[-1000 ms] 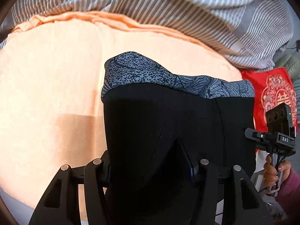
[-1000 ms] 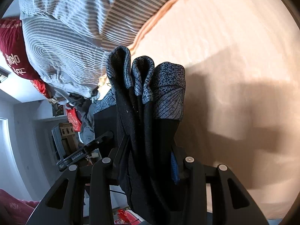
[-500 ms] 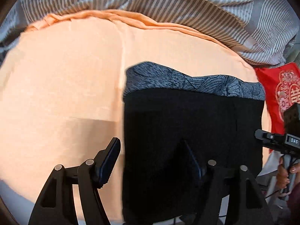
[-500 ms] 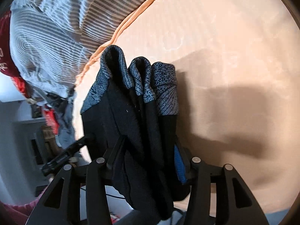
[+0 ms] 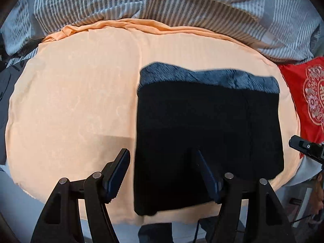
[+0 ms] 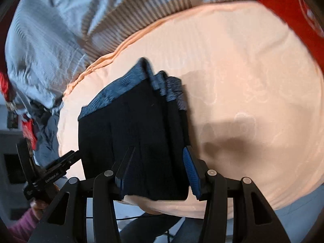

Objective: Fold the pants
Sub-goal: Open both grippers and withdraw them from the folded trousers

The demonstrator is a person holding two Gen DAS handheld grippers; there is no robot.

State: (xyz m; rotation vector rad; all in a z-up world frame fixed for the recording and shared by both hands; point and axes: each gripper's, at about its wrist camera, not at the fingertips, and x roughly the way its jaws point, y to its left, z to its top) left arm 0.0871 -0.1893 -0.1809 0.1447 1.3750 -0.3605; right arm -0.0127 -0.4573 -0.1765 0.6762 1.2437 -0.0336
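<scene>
The folded black pants (image 5: pixel 208 133) with a grey patterned waistband (image 5: pixel 210 78) lie flat on the peach sheet (image 5: pixel 77 101) near the bed's front edge. My left gripper (image 5: pixel 162 160) is open, its fingers standing over the left near corner of the pants. In the right wrist view the pants (image 6: pixel 137 133) show stacked layers on their right edge. My right gripper (image 6: pixel 159 158) is open with its fingers on either side of that near right edge, holding nothing. The other gripper shows at the left (image 6: pixel 54 172) and at the right (image 5: pixel 307 147).
A striped grey duvet (image 5: pixel 162 2) is bunched along the far side of the bed. A red cushion (image 5: pixel 307 93) lies at the right. The sheet's front edge (image 5: pixel 125 216) drops off just behind the pants. Open peach sheet lies left of the pants.
Both grippers have opened and let go of the pants. The pants, held up before, now lie flat on the sheet. Both grippers have drawn back toward the bed's front edge.
</scene>
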